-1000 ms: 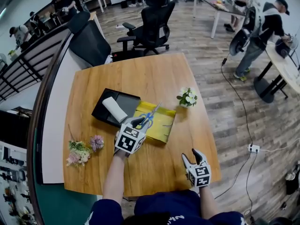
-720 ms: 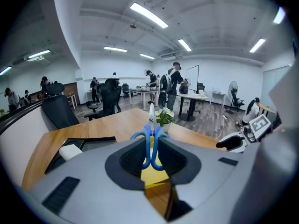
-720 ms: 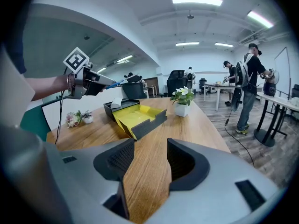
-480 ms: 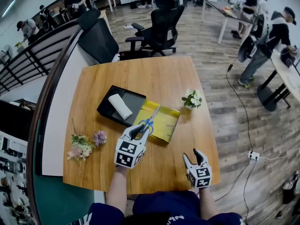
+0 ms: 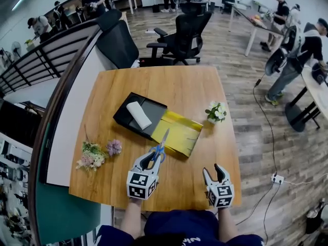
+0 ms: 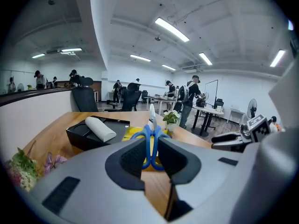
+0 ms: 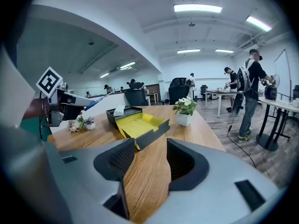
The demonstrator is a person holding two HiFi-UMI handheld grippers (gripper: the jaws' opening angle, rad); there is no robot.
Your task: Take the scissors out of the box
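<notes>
The scissors have blue handles and a thin blade pointing away from me. My left gripper is shut on the handles and holds them above the wooden table, just in front of the box. In the left gripper view the blue handles sit pinched between the two pads, with the blade sticking up beyond them. The box is open, its yellow inside showing nothing in it. My right gripper hovers at the near right of the table, open with nothing between its fingers.
A black tray holding a white roll lies against the box's far left. A small pot of white flowers stands right of the box. Two flower bunches lie near the table's left edge. Office chairs and people stand beyond the table.
My left gripper has drawn back toward me with the scissors, from over the yellow box to the bare wood in front of it. The right gripper has stayed put.
</notes>
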